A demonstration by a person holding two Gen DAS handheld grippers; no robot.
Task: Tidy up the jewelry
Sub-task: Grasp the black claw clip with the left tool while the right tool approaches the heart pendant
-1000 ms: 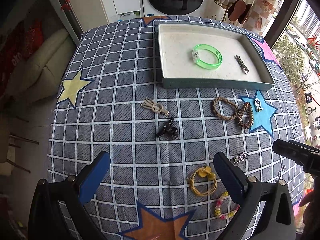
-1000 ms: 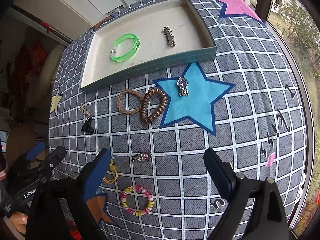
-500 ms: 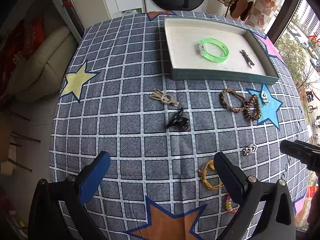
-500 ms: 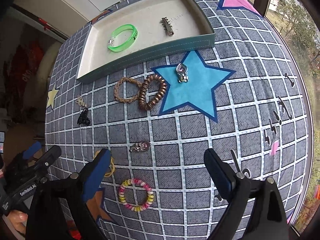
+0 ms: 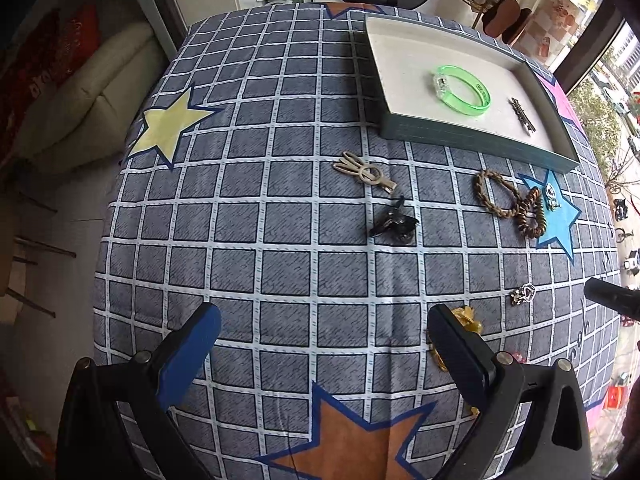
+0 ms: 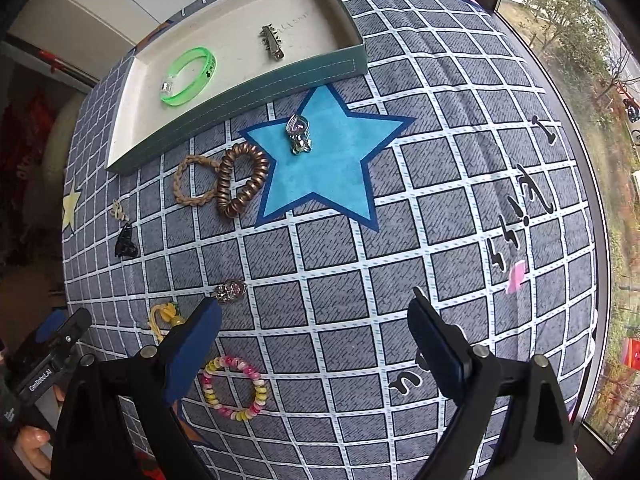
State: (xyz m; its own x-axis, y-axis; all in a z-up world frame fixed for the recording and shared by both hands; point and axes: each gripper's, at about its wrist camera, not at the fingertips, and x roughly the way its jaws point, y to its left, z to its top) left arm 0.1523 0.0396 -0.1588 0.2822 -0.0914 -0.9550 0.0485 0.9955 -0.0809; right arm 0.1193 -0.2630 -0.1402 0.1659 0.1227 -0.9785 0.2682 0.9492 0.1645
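A teal-walled tray (image 5: 472, 142) (image 6: 248, 92) holds a green bangle (image 5: 460, 89) (image 6: 188, 76) and a metal clip (image 5: 522, 115) (image 6: 272, 42). On the checked cloth lie a beige hairpin (image 5: 364, 171), a black claw clip (image 5: 394, 222) (image 6: 126, 242), a braided band (image 5: 494, 194) (image 6: 194, 180), a brown coil tie (image 5: 530, 212) (image 6: 242, 184), a silver charm (image 6: 299, 134), a small brooch (image 5: 522, 294) (image 6: 229, 291), a yellow tie (image 6: 164, 316) and a bead bracelet (image 6: 234, 388). My left gripper (image 5: 320, 344) and right gripper (image 6: 316, 336) are both open and empty above the cloth.
The round table's edge curves close on every side. A cream sofa (image 5: 80, 100) stands to the left, a window (image 6: 580, 40) to the right. The left gripper's body shows at the lower left of the right wrist view (image 6: 44, 356).
My left gripper has moved left, so the tray and jewelry have slid right in its view. My right gripper has moved right and forward; the pieces lie where they were.
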